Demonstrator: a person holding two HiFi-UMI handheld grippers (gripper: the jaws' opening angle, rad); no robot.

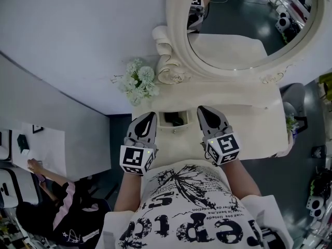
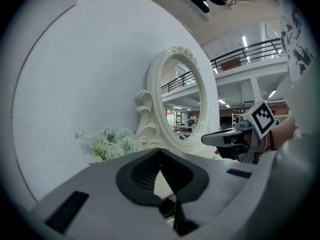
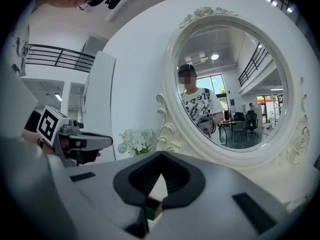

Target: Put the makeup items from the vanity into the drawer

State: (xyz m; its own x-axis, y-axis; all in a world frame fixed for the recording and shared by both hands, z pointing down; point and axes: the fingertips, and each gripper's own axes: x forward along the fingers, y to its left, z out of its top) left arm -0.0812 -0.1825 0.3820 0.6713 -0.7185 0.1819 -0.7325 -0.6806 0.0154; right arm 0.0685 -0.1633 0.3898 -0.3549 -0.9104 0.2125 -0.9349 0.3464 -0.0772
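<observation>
Our left gripper [image 1: 150,116] and right gripper [image 1: 203,111], smooth grey with ribbed black pads, are both closed and empty. Between them sits the small open drawer [image 1: 174,130] of the glossy cream vanity [image 1: 249,119], with dark items [image 1: 175,120] inside.

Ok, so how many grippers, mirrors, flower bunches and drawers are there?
Grippers: 2, left gripper and right gripper, jaws together
Mirror: 1
White flower bunch: 1; the small greenish thing at the vanity's right edge is too small to tell
Open drawer: 1
Total: 5
</observation>
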